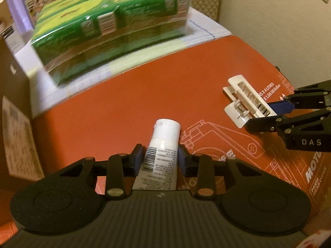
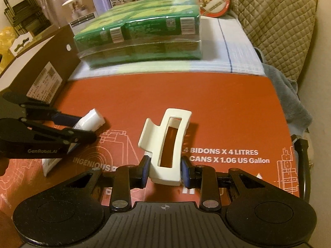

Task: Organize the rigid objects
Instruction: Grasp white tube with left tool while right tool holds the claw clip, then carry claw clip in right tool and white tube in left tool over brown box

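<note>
My left gripper [image 1: 160, 157] is shut on a white tube [image 1: 162, 144] with a barcode label, cap pointing forward, over the red cardboard box [image 1: 144, 95]. The tube also shows in the right wrist view [image 2: 91, 121], held by the left gripper [image 2: 82, 128]. My right gripper [image 2: 165, 172] is shut on a white hair claw clip [image 2: 167, 142] just above the red box [image 2: 227, 107]. In the left wrist view the clip [image 1: 246, 101] sits at the right, held by the right gripper [image 1: 266, 113].
A shrink-wrapped pack of green cartons [image 2: 140, 33] stands on a white cloth [image 2: 238, 51] behind the red box. A brown cardboard box [image 2: 37, 70] lies at the left. Cartons, a round food lid [image 2: 213, 0] and a quilted cushion [image 2: 275, 16] are at the back.
</note>
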